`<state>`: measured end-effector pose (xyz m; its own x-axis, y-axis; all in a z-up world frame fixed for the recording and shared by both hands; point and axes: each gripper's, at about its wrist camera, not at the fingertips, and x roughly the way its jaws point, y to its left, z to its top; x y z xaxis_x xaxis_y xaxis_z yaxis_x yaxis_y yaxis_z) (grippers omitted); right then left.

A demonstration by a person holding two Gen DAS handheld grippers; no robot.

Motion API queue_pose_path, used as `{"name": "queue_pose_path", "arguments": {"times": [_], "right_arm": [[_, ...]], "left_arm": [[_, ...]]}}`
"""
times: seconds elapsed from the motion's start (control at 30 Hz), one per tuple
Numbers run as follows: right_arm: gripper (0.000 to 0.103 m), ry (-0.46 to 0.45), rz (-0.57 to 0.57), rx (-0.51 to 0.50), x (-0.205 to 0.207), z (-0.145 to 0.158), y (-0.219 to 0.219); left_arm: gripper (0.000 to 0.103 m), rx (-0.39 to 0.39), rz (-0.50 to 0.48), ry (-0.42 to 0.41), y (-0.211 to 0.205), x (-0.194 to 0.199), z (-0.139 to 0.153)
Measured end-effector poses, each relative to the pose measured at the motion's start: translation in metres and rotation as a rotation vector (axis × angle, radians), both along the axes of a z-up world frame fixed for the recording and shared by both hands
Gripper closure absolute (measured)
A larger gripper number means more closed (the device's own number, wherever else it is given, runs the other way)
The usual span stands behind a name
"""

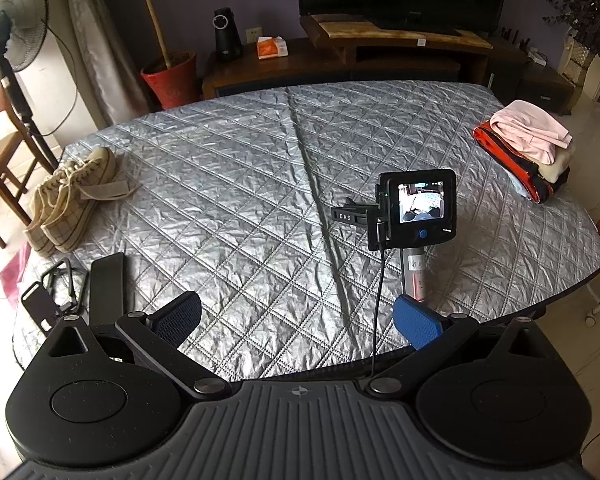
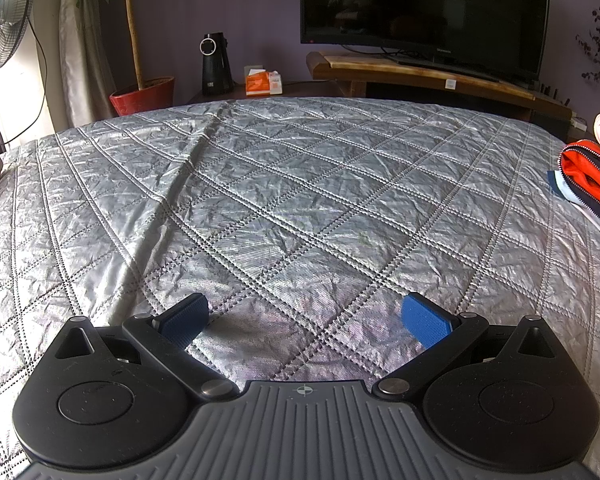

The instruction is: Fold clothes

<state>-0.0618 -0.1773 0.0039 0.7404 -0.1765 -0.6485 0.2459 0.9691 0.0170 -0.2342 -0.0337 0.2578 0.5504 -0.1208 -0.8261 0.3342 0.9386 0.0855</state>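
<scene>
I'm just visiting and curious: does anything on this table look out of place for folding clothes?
Yes. A pair of sneakers sits on the quilted table cover at its left edge, odd for a laundry surface. The clothes pile lies at the far right edge, and both grippers, left and right, are open and empty.

clothes pile [image 2: 596, 168] cut off at right edge, fan [image 2: 8, 16] cropped left

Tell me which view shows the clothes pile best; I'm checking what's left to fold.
The left wrist view: the whole clothes pile sits on the quilted table, pink garment on top. The right wrist view catches only its edge, cropped at the frame's right side.
</scene>
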Motion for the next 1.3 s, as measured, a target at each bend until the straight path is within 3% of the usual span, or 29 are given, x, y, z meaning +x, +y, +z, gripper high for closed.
{"name": "queue_pose_path", "arguments": {"times": [1.3], "right_arm": [[0.000, 0.000, 0.000, 0.000, 0.000, 0.000, 0.001]], "left_arm": [[0.000, 0.023, 0.005, 0.017, -0.001, 0.004, -0.011]]}}
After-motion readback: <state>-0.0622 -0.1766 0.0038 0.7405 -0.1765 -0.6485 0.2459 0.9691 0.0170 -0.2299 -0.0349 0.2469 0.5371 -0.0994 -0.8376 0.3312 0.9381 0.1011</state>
